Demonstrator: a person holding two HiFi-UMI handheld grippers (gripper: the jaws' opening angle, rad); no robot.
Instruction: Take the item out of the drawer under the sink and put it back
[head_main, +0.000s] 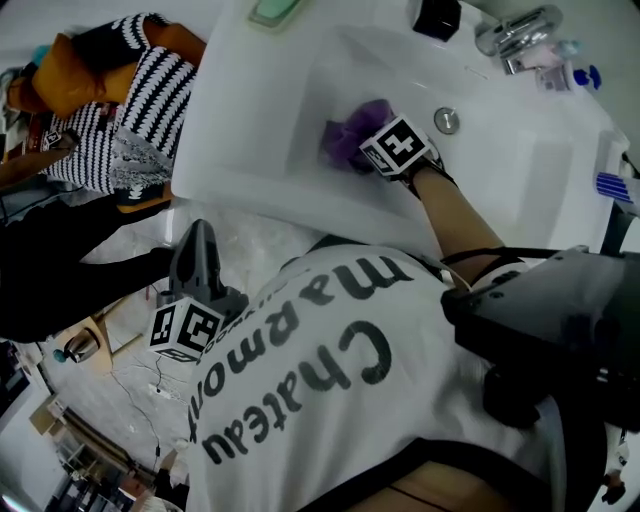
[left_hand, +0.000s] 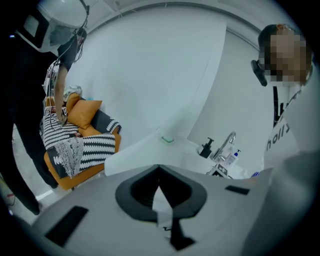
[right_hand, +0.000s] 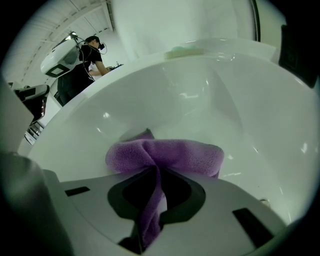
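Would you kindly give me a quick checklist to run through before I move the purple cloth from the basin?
1. Grip: right gripper shut on purple cloth: ok.
2. Snagging: purple cloth lies apart from the drain: ok.
3. Spare hand: left gripper shut, nothing between its jaws: ok.
4. Clearance: left gripper off to the side of the sink: ok.
5. Destination: drawer under the sink open: cannot tell, out of view.
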